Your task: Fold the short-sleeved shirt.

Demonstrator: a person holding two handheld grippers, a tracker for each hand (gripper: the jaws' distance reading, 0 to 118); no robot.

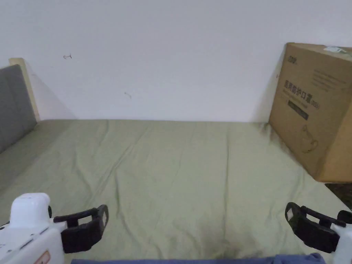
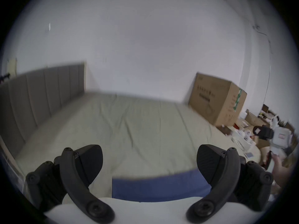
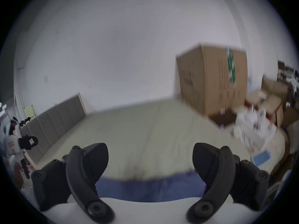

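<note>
Your left gripper and right gripper hover with fingers spread and empty over the bed, while the blue shirt lies at 6 o'clock, seemingly unfolded.

A bed covered with a wrinkled olive-green sheet stretches from the near edge back to a plain white wall. A grey padded headboard stands at the left end of the bed. A large cardboard box sits tilted at the right, its lower edge on the sheet. A strip of blue shirt lies along the very bottom edge, flat on the sheet. The left gripper hovers at the lower left and the right gripper at the lower right, well apart, each with black fingers on a white body, neither touching the shirt.
</note>
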